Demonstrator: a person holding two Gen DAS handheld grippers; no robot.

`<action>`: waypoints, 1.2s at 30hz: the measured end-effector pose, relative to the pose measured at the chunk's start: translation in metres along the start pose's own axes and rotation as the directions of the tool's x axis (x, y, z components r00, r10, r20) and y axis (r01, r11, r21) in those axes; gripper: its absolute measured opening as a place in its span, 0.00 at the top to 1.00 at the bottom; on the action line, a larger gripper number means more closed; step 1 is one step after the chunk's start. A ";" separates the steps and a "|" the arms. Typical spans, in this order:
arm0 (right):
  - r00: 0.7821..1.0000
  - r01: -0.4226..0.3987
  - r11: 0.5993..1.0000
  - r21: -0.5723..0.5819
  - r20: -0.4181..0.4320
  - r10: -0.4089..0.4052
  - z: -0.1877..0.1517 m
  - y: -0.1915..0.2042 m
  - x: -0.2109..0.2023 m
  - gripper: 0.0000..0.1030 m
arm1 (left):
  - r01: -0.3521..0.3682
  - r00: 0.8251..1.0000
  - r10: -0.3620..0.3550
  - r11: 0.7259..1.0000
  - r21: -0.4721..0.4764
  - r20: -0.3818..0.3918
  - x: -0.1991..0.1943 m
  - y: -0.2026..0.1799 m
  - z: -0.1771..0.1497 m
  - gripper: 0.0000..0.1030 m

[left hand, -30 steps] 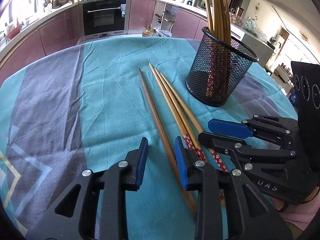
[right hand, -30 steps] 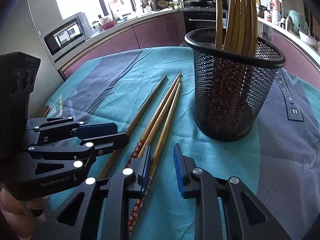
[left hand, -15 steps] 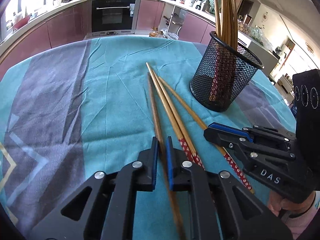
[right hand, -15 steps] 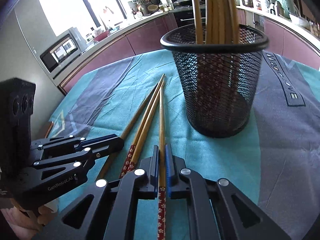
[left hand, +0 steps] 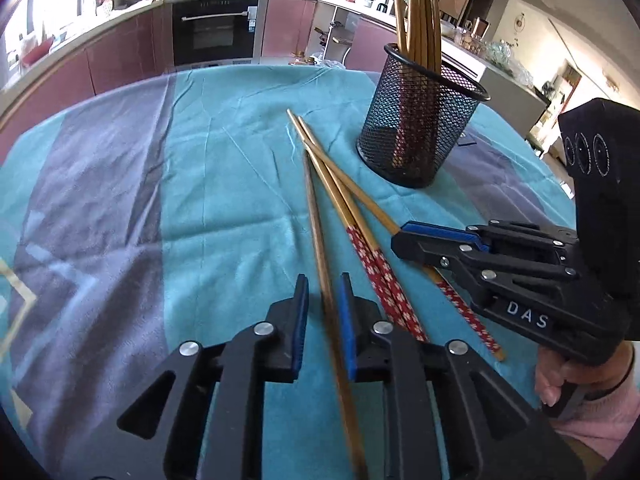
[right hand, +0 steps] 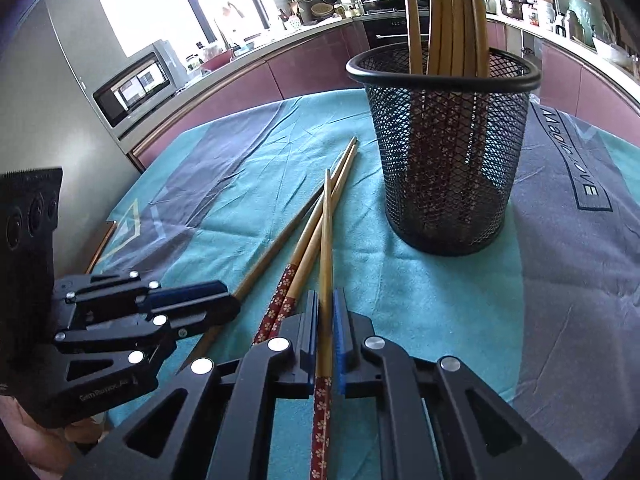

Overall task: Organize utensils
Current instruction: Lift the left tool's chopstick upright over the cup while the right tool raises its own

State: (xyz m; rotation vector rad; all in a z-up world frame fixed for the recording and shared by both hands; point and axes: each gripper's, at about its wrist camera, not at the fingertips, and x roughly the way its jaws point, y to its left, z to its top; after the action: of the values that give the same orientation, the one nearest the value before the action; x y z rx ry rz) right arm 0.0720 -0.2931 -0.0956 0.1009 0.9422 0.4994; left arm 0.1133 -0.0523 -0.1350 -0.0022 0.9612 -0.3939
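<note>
Two tongs, one in each of my hands, both low over the cloth. My right gripper (right hand: 325, 332) has its jaws closed on a bamboo chopstick with a red flowered handle (right hand: 326, 248); its shaft runs straight out from the pads, tip pointing away toward the foot of the mesh holder (right hand: 442, 152). My left gripper (left hand: 323, 312) straddles a plain darker chopstick (left hand: 316, 216), and its jaws are opening: the stick passes between the blue pads, but I see a gap on either side, so I judge it loose there, not held.

Four chopsticks lie on or just above the teal cloth (left hand: 224, 184): the one in my right gripper, the plain one, and two more red-handled ones (left hand: 362, 236) side by side between them. All four fan out along roughly the same line, handles toward me, tips toward the holder.

One holder stands upright past the tips, ahead and to the right of my left hand, nearer my right. It already carries a cluster of standing chopsticks (right hand: 448, 12), about six; I cannot count them surely.
</note>
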 end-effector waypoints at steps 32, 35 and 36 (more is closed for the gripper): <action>0.993 -0.050 0.999 -0.016 0.102 0.051 0.012 -0.004 -0.030 0.94 | 0.065 0.996 -0.064 0.998 -0.015 0.063 -0.013 0.005 0.030 0.93; 0.990 -0.059 0.998 -0.021 0.131 0.062 0.012 -0.003 -0.042 0.94 | 0.094 0.992 -0.092 0.996 -0.013 0.086 -0.026 0.004 0.031 0.93; 0.988 -0.060 0.998 -0.023 0.140 0.063 0.012 -0.002 -0.045 0.94 | 0.102 0.990 -0.100 0.995 -0.014 0.094 -0.030 0.003 0.031 0.93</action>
State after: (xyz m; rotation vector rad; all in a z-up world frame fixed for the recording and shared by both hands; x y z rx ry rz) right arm 0.0607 -0.3138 -0.0557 0.1467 0.7980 0.5507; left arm 0.1240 -0.0448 -0.0931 -0.0859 0.8744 -0.4746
